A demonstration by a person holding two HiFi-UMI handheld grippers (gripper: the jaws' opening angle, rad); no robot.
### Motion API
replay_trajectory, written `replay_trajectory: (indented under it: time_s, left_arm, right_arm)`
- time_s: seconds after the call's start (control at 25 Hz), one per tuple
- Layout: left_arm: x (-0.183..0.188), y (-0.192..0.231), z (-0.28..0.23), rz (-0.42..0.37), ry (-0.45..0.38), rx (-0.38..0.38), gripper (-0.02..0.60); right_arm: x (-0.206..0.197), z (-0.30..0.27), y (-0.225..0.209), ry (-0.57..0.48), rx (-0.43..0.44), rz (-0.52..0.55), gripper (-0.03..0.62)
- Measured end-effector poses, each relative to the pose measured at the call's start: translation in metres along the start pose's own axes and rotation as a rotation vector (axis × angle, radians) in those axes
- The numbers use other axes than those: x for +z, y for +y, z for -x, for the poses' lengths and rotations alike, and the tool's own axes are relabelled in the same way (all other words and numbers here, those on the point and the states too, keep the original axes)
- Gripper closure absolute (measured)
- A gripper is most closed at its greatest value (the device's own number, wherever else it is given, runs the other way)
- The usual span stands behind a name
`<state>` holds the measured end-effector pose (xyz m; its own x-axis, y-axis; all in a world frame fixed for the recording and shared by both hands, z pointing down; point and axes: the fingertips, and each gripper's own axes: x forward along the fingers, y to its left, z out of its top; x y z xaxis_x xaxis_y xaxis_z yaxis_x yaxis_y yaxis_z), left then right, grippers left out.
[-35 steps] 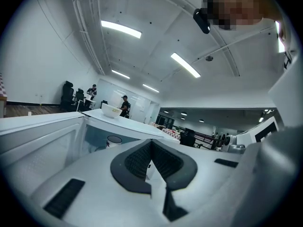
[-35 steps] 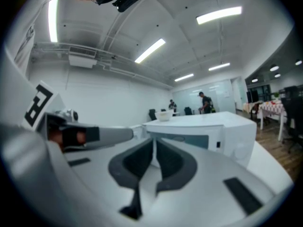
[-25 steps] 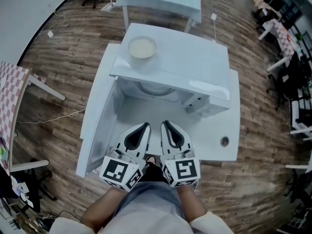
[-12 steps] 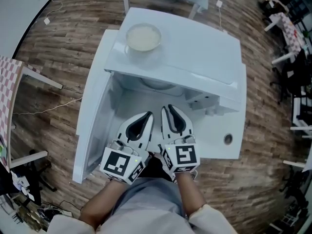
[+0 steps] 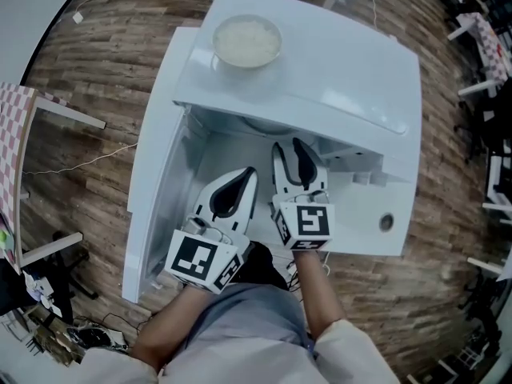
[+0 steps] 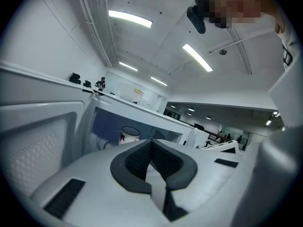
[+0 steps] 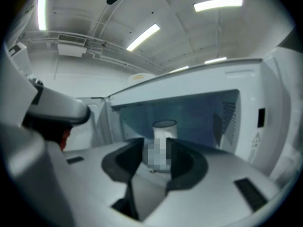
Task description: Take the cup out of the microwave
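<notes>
Forward goes our right gripper (image 5: 292,147), jaws just spreading and empty, lining up so the cup (image 7: 164,128) inside the microwave (image 5: 336,70) sits framed between them; our left gripper (image 5: 250,176) waits alongside, pinched closed.

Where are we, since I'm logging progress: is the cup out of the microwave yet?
Done: the microwave door stands open. In hand: the right claw, its jaws just opening, is lined up on the cup inside, not gripping it. Left: grip the cup and bring it out.
</notes>
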<state>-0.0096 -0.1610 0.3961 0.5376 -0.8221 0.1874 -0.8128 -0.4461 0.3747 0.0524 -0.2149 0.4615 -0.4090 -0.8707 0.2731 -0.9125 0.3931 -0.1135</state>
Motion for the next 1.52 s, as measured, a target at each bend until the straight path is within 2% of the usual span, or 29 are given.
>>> replay_trajectory:
  time_s: [0.44,1.28,1.4,1.52]
  left_arm:
    - [-0.003,0.020,-0.003,0.035,0.019,0.000,0.568]
    - [-0.013,0.036,-0.002,0.069,0.045,-0.003,0.566]
    - [-0.014,0.036,-0.001,0.069,0.050,-0.003,0.568]
    - [-0.015,0.038,0.000,0.066,0.056,-0.001,0.568]
  right_arm:
    - [-0.014,-0.059,-0.027,-0.002,-0.054,0.017,0.396]
    - [-0.017,-0.100,-0.031,-0.016,-0.066,0.037,0.391]
    - [-0.016,-0.102,-0.027,-0.022,-0.059,0.049,0.412]
    - [-0.016,-0.103,-0.025,-0.027,-0.070,0.069,0.507]
